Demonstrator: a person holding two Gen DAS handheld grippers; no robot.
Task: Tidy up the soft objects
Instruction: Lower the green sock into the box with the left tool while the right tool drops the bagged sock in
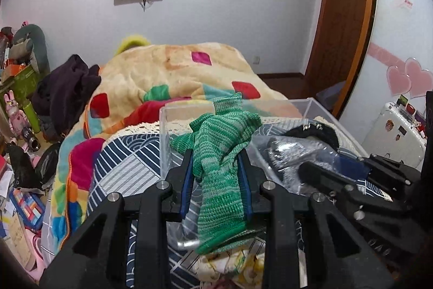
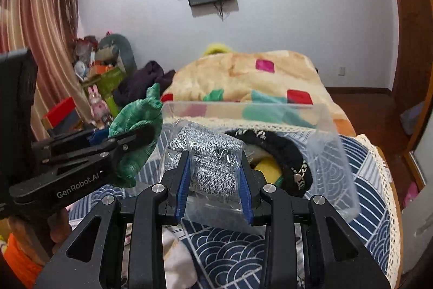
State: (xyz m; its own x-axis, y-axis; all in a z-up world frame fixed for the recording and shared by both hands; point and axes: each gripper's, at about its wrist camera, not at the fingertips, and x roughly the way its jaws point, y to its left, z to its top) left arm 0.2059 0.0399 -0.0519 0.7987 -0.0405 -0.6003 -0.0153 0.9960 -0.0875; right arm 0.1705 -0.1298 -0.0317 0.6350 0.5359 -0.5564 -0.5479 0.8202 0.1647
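We are holding the left gripper (image 1: 216, 167) level above the bed, its fingers pinching a green striped knitted cloth (image 1: 222, 153) that is draping down between them, just left of the clear plastic storage box (image 2: 333, 132). We are reaching the right gripper (image 2: 215, 175) forward at the box's near wall, its fingers closing on a grey speckled knit item wrapped in clear plastic (image 2: 208, 153). A black knitted hat (image 2: 292, 161) is lying inside the box, on the navy wave-patterned bedspread (image 2: 365, 180).
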